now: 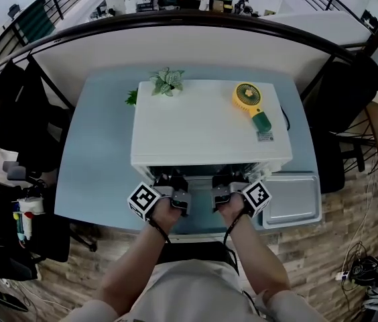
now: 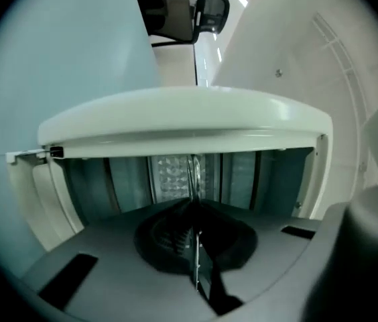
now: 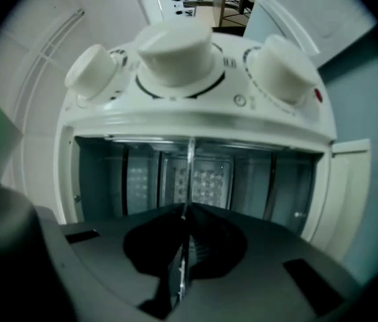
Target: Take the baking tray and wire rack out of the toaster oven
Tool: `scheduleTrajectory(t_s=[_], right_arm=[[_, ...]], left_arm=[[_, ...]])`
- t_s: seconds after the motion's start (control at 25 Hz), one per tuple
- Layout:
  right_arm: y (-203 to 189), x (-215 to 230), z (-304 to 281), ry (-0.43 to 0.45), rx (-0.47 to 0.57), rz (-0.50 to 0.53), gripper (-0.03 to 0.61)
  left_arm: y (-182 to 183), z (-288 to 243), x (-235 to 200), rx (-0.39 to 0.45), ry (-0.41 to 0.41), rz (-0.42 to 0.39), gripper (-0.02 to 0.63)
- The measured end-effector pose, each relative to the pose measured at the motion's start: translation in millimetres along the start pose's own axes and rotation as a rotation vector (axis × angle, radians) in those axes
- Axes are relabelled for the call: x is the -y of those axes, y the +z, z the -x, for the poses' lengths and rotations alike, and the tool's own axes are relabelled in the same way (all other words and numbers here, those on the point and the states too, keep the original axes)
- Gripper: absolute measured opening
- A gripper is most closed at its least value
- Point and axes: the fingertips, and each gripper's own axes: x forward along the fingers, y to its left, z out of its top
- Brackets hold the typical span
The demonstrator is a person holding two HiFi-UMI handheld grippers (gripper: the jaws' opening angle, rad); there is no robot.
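Head view: left hand-held gripper [image 1: 174,185] and right hand-held gripper [image 1: 224,184] are at the near opening of the toaster oven [image 1: 209,123]. The baking tray [image 1: 291,198] is already out on the bench [image 1: 98,166], to the right.

Left gripper view: jaws are clamped on the wire rack [image 2: 194,173], still inside the oven.

Right gripper view: jaws are likewise pinched on the rack's thin edge.

Risk: an uneven pull could cock the rack in its guides, or the thin wire could slip free.

Toaster oven [image 1: 209,123] on table [image 1: 98,159]; wire rack [image 3: 189,159] inside; fan [image 1: 249,99] on top, right; tray [image 1: 291,198] on table, front-right.

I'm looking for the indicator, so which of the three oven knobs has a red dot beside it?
The rightmost knob in the right gripper view; the red dot sits just beside it, away from the other two.
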Motion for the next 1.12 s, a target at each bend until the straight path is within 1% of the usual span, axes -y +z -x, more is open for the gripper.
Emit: scheduleTrajectory(t_s=[0.12, 0.28, 0.4, 0.64, 0.84, 1.0, 1.12], right_arm=[[-4.4, 0.1, 19.5, -0.035, 0.004, -0.012, 0.006], [-10.2, -6.4, 42.8, -0.027, -0.008, -0.029, 0.006], [-14.9, -10.4, 63.6, -0.054, -0.035, -0.009, 0.006], [-22.4, -13.1, 107.0, -0.126, -0.082, 0.021, 0.005], [-28.0, -20.4, 137.2, -0.126, -0.094, 0.014, 0.005], [-36.2, -26.0, 159.8, -0.121, -0.125, 0.009, 0.005], [-41.5, -32.5, 185.1, -0.143, -0.147, -0.002, 0.005]], left_arm=[[-7.0, 17.9, 2.7, -0.017, 0.022, 0.008, 0.009], [-16.3, 41.3, 10.9, -0.057, 0.031, -0.003, 0.009], [-22.2, 60.6, 13.8, -0.096, 0.049, -0.029, 0.009], [-35.3, 98.3, 19.2, -0.147, 0.092, -0.04, 0.009], [-49.6, 125.7, 34.0, -0.183, 0.077, 0.01, 0.009], [-54.0, 144.3, 37.4, -0.193, 0.081, 0.02, 0.009], [-61.0, 163.8, 43.9, -0.217, 0.09, 0.015, 0.009]])
